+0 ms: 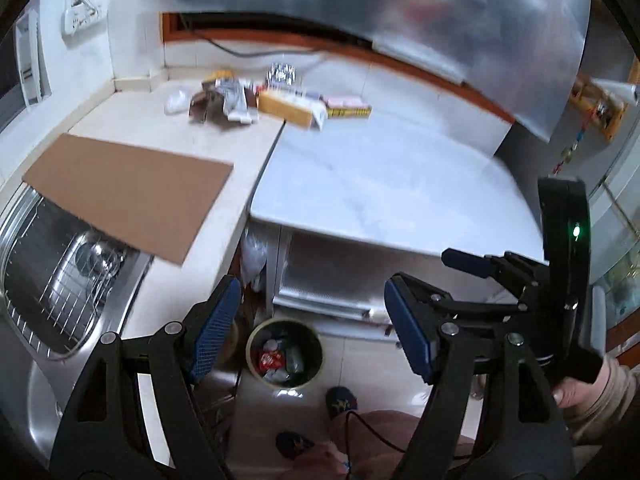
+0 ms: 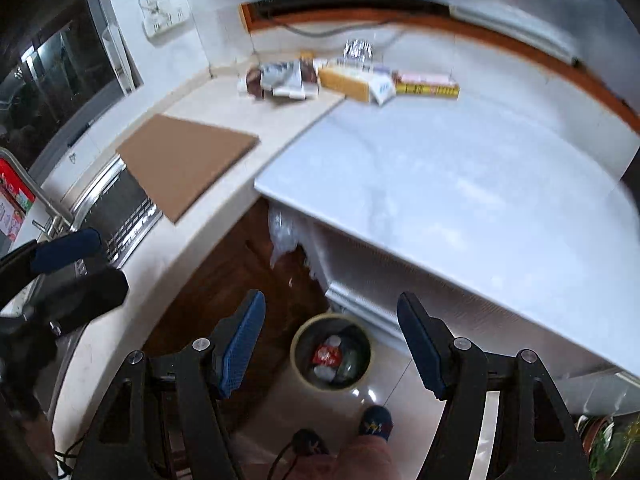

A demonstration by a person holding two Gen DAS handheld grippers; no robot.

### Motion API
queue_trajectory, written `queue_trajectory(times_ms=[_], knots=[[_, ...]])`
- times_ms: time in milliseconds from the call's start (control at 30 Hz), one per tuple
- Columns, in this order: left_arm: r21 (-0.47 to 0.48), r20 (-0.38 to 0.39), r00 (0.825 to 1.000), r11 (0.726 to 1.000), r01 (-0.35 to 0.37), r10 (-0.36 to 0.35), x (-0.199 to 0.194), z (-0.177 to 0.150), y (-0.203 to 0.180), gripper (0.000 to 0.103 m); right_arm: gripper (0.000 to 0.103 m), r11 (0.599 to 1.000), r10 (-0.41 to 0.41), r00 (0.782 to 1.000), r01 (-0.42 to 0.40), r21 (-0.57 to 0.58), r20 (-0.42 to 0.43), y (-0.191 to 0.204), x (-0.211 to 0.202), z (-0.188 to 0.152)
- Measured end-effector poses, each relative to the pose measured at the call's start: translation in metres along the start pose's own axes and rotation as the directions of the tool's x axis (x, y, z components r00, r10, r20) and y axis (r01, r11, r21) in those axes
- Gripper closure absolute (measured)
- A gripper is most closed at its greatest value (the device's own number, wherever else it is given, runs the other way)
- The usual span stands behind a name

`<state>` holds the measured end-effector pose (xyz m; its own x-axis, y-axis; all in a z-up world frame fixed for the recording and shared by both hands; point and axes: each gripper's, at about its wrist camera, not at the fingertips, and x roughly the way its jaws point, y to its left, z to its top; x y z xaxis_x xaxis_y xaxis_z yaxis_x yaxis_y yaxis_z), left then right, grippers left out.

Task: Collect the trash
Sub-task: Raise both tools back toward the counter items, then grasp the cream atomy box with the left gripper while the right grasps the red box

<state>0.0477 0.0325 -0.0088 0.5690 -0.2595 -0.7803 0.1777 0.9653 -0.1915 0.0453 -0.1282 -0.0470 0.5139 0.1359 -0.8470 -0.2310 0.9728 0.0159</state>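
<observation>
Trash: a loose pile of trash is seen on the worktop, in the upper middle of both views, close to the back wall.
Pile contents: crumpled brown-and-white wrappers, a yellow carton, a pink-and-yellow box, a shiny foil piece and a clear bag are made out; finer detail is lost to blur.
Long axis: the pile is strung out left to right along the back of the worktop, across the pointing line of both grippers.
Bin: a round bin already holding rubbish is seen on the floor, low in both frames, between each pair of fingers.
Left gripper: the left gripper is held with fingers spread wide and nothing between them.
Right gripper: the right gripper is likewise spread and empty.
Direction from fingers: the trash lies up-frame and well apart from both pairs of fingers; from the left gripper it sits slightly left of centre, from the right gripper roughly centred.
Nearer hand: neither is clearly nearer; the wrapper end is judged to favour the left hand, the box end the right.
Obstacle: a flat cardboard sheet is laid partly over the sink, left of the reach path.
Next move, as judged: a forward reach over the worktop is called for.
</observation>
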Motion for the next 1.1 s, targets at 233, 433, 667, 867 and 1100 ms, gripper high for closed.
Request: queue_trajectory(times_ms=[233, 433, 667, 867, 1100], knots=[[-0.017, 0.042, 0.999, 1.000, 0.015, -0.015, -0.014, 0.028, -0.003, 0.031, 0.033, 0.999, -0.038, 0.996, 0.037, 0.018, 0.083, -0.012, -0.029, 0.030], [-0.030, 0.059, 0.997, 0.999, -0.044, 0.046, -0.006, 0.055, -0.011, 0.031, 0.033, 0.998, -0.049, 0.990, 0.053, -0.025, 0.132, -0.035, -0.024, 0.071], [-0.091, 0.066, 0.990, 0.989, -0.119, 0.125, 0.039, 0.108, -0.023, 0.031, 0.033, 0.994, 0.024, 0.991, -0.010, -0.112, 0.130, -0.083, 0.023, 0.154], [-0.162, 0.034, 0.987, 0.975, -0.150, 0.158, 0.112, 0.179, -0.035, 0.031, 0.031, 0.960, 0.083, 0.994, -0.059, -0.274, 0.077, -0.125, 0.083, 0.229], [-0.230, -0.030, 0.977, 0.950, -0.210, 0.209, 0.217, 0.254, -0.030, 0.031, 0.028, 0.891, 0.089, 0.996, -0.076, -0.447, 0.007, -0.158, 0.172, 0.298]])
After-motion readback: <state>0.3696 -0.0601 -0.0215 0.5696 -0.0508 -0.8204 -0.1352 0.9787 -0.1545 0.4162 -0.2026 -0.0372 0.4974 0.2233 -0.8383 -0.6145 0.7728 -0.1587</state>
